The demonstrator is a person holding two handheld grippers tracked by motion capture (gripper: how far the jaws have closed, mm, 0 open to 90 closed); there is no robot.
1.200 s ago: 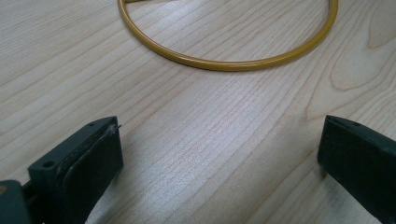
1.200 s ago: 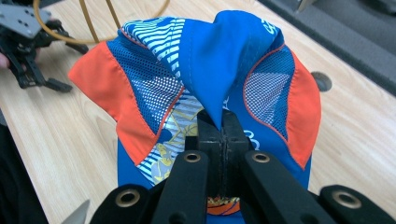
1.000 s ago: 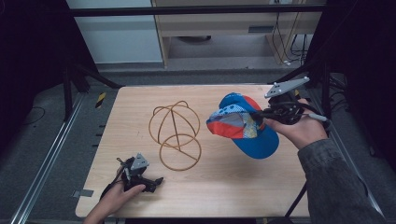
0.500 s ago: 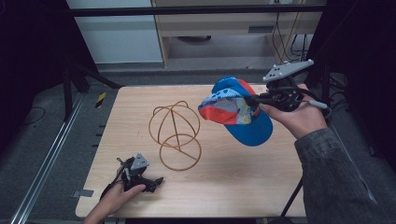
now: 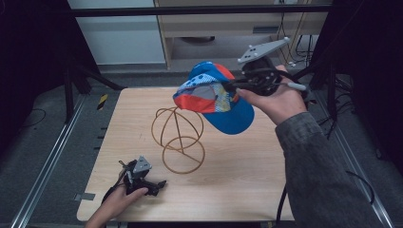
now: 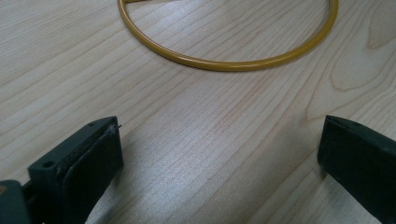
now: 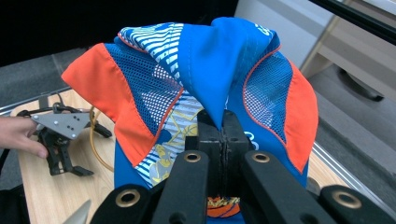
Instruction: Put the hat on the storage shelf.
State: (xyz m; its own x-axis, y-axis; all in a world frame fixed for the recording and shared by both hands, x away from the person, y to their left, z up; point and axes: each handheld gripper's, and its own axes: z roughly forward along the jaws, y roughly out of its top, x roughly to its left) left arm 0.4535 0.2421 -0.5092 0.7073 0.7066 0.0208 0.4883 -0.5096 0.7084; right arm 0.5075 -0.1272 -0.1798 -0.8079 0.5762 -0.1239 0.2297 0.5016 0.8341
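R claw (image 7: 223, 140) jaws pressed tight, pinching fabric of blue/orange cap (image 5: 216, 100); cap held in air above wire stand (image 5: 178, 137), just right of its top, not touching the tabletop (image 5: 247, 171). L claw (image 5: 142, 178) resting on tabletop at near-left corner, jaws spread wide w/ nothing between, stand's base ring (image 6: 224, 60) just ahead.

dim room, grey floor (image 5: 43, 137), wood table (image 5: 237, 180)
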